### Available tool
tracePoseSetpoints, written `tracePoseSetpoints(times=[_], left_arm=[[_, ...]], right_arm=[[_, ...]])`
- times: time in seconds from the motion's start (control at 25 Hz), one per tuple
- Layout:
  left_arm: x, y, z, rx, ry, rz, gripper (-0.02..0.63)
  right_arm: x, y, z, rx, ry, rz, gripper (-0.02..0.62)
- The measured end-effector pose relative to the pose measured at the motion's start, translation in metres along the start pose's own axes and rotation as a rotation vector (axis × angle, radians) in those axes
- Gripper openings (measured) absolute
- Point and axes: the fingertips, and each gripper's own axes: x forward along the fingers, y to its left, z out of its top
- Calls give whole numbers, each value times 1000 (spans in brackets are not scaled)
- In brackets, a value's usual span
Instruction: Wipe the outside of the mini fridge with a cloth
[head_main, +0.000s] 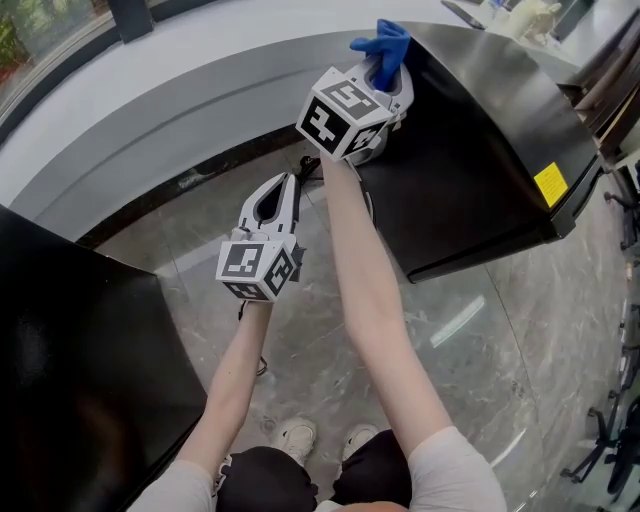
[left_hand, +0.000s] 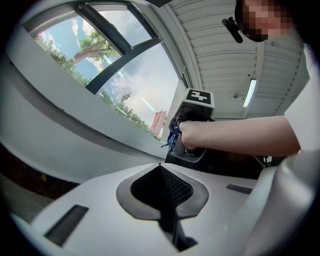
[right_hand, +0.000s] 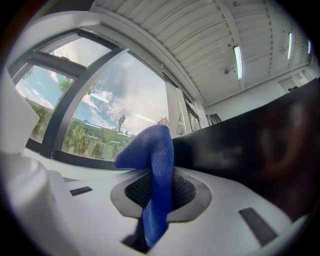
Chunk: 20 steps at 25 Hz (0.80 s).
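My right tongs (head_main: 388, 82) are clamped on a blue cloth (head_main: 382, 42), which sticks up between the tips and touches the top rear edge of the black mini fridge (head_main: 470, 150). The fridge stands on the marble floor (head_main: 330, 340), against the curved grey ledge (head_main: 200, 90) below the window, with a yellow sticker (head_main: 549, 184) on its side. My left tongs (head_main: 288, 188) are pressed together with nothing between them, hanging over the floor just left of the fridge. Another black unit (head_main: 70, 350) sits well off to the left.
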Motion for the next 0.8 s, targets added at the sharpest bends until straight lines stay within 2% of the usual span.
tracePoseSetpoints(times=[0.16, 0.36, 0.72, 0.8], left_arm=[[-3, -11, 1, 19, 0, -12, 5], [-11, -18, -6, -16, 3, 0, 5], [-27, -65, -3, 11, 4, -67, 5], [-34, -76, -7, 13, 16, -74, 5]], right_arm=[[-10, -9, 1, 5, 2, -16, 80], [-30, -31, 1, 28, 6, -39, 80], [-81, -85, 1, 9, 25, -70, 80], [-94, -97, -1, -21, 23, -69, 80]])
